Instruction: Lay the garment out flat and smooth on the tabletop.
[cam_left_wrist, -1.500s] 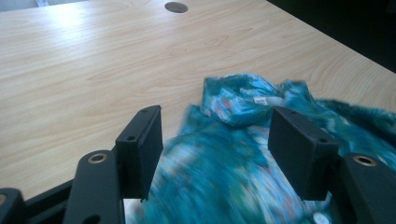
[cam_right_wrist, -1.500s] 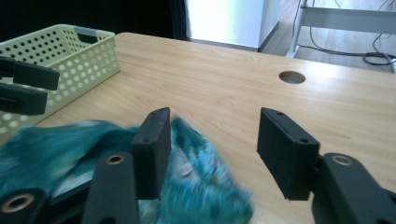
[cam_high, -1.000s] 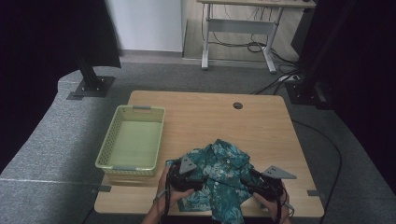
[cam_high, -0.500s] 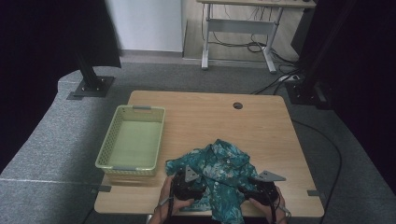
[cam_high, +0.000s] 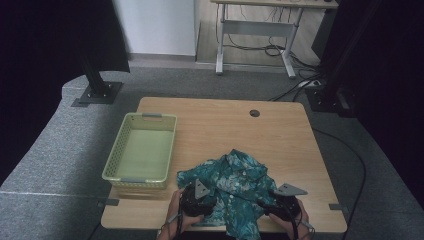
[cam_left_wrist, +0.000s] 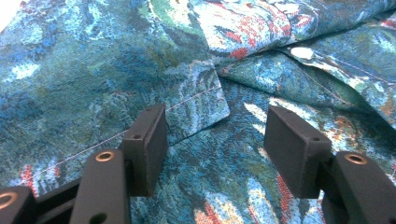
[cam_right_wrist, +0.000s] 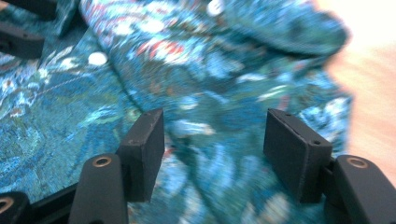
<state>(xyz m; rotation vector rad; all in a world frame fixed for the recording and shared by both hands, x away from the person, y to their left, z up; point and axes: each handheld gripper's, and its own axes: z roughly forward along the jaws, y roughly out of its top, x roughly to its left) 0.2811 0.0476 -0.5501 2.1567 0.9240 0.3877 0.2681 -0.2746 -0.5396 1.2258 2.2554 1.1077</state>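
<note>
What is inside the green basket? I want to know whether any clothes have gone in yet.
The green basket shows a bare floor and no clothes. The patterned shirt lies crumpled on the table beside it. The basket's near wall hides a strip of its floor.

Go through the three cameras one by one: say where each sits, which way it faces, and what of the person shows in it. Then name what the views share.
High view: fixed above the person's side, facing forward and down on the table, the green basket and the shirt; both hands show with the left gripper and right gripper.
Left gripper view: rides the left gripper, looking along its open jaws, close above a hemmed fold.
Right gripper view: rides the right gripper, jaws open over crumpled cloth, table edge at right.
Shared: all three show the shirt.
</note>
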